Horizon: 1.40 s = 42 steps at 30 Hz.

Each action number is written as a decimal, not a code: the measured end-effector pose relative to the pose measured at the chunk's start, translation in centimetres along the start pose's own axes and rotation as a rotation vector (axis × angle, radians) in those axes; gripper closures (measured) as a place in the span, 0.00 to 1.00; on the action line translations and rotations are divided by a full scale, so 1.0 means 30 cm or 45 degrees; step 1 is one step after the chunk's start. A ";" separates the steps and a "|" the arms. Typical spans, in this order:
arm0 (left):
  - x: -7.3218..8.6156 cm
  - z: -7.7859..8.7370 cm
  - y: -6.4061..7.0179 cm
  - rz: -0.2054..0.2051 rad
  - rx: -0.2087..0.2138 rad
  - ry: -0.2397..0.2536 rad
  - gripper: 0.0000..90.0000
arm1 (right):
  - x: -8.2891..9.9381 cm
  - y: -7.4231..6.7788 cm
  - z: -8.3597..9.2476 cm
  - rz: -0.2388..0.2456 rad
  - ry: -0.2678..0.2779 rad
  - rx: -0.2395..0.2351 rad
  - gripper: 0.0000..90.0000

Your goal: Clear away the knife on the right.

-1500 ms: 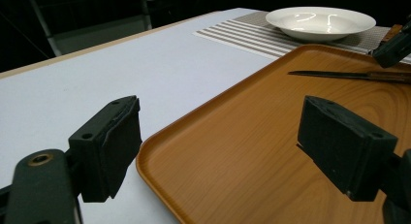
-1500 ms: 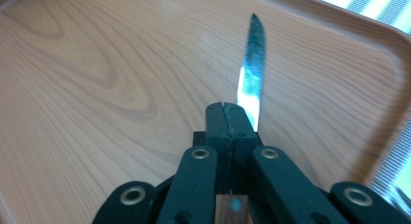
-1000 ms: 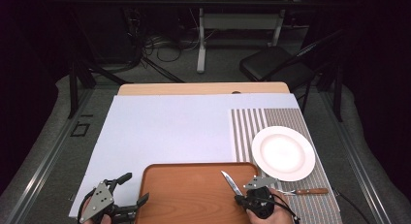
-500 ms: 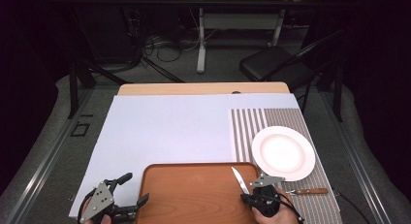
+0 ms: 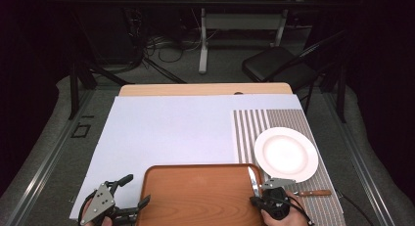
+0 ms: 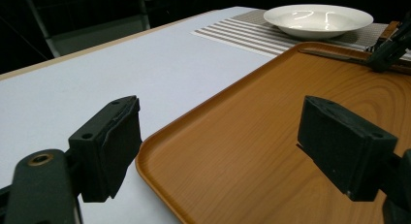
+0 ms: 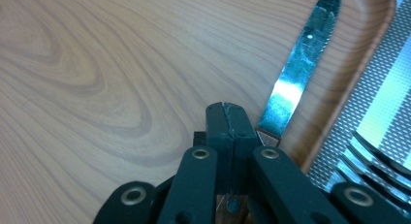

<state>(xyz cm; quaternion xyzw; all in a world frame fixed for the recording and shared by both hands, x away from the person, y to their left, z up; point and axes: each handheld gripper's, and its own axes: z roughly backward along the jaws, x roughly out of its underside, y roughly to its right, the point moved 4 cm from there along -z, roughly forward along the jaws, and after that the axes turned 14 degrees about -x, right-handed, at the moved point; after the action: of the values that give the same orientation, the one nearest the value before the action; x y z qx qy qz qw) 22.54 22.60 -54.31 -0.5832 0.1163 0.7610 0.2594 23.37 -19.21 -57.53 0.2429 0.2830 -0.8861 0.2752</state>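
The right gripper [image 5: 262,192] has its jaws pressed together on a table knife [image 5: 253,181], clamped where the wooden handle meets the blade; in the right gripper view the pads meet with a sliver of brown handle showing beneath them and the steel blade [image 7: 295,73] running out past their tips. The knife sits at the right end of the wooden tray [image 5: 195,196], just inside its raised rim, and from these views it cannot be told whether the blade rests on the tray or hangs slightly above it. Its long axis runs away from the person, tip pointing toward the far edge of the tray and leaning a little left, close to parallel with the tray's right rim. A fork [image 5: 313,192] already lies on the striped placemat [image 5: 274,119] below the white plate [image 5: 286,154], so the step in hand looks like carrying the knife off the tray to its place in that setting. The next move probably calls for lifting it clear of the rim and swinging it right onto the mat without losing the narrow grip. The left gripper [image 5: 126,196] waits with jaws wide apart, holding nothing, at the tray's left corner.
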 end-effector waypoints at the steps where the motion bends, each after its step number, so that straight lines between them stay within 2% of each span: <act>1: 0.000 0.000 0.000 -0.001 0.000 -0.001 0.17 | 0.001 0.000 0.002 -0.007 -0.001 -0.001 1.00; 7: 0.000 0.001 -0.001 0.003 -0.003 -0.001 0.17 | 0.002 0.001 0.007 -0.003 -0.001 0.005 1.00; 14: 0.000 0.000 -0.001 -0.003 -0.004 -0.001 0.17 | -0.006 -0.034 0.034 0.065 0.027 -0.015 1.00; 19: 0.001 0.001 -0.001 0.003 -0.011 -0.002 0.17 | -0.008 -0.049 0.049 0.177 0.033 0.001 0.97; 20: 0.001 0.001 -0.001 0.005 -0.011 -0.002 0.17 | -0.012 -0.053 0.054 0.217 0.047 -0.002 0.94; 24: 0.000 0.001 -0.001 0.006 -0.012 -0.003 0.17 | -0.029 -0.067 0.079 0.302 0.082 -0.049 0.92; 26: -0.001 0.001 0.000 0.003 -0.009 -0.001 0.17 | -0.035 -0.064 0.087 0.339 0.083 -0.030 0.88; 31: 0.000 -0.001 -0.003 0.010 -0.006 -0.001 0.17 | -0.038 -0.047 0.086 0.358 0.095 -0.037 0.87; 37: -0.001 0.002 -0.003 0.015 -0.009 0.006 0.17 | -0.048 -0.055 0.090 0.406 0.152 -0.099 0.79; 39: -0.001 0.001 -0.002 0.013 -0.006 0.004 0.17 | -0.049 -0.051 0.094 0.394 0.145 -0.079 0.77; 42: -0.001 -0.002 -0.001 0.014 -0.005 0.002 0.17 | -0.049 -0.045 0.101 0.433 0.126 -0.050 0.72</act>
<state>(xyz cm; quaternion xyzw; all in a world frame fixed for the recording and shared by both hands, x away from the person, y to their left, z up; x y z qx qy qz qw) 22.60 22.58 -54.28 -0.5836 0.1181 0.7622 0.2540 22.76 -19.68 -53.98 0.3251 0.2683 -0.8080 0.4117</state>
